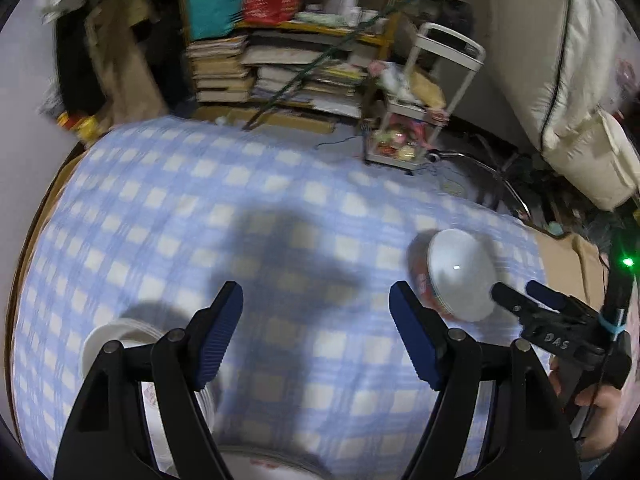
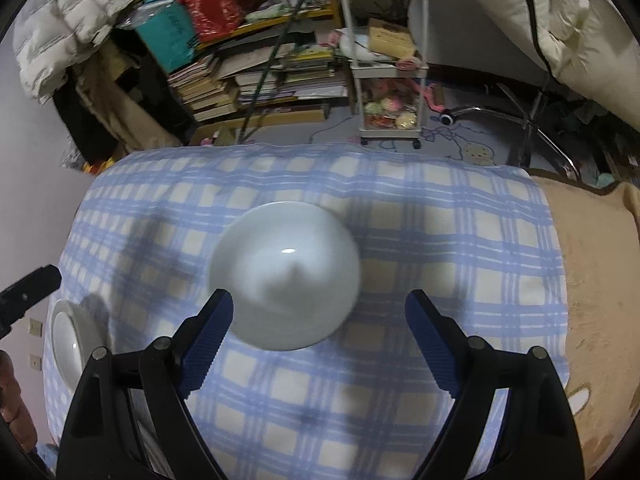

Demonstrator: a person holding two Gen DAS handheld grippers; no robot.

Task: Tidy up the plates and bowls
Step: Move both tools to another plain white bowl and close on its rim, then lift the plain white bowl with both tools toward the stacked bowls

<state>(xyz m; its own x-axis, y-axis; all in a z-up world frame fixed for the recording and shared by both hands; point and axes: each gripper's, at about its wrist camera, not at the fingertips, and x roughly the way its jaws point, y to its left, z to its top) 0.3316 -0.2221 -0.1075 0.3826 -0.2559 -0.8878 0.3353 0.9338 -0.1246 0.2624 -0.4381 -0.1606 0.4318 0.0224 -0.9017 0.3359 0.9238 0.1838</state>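
White round ceramic bowl is seen empty on the blue-checked table, just ahead of the right gripper; stacked white plates lie under the left gripper. Both jaws are spread, angled down, nothing held.

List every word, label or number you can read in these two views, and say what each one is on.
"DAS": raised letters on the black body of the right gripper, seen from the left wrist view.
Red print on the outside of the bowl: too blurred to read.
Red marks on the plates at the lower left: too blurred.
Brown card on the cart: print too small.
Teal box: writing too blurred.
Book spines: unreadable.
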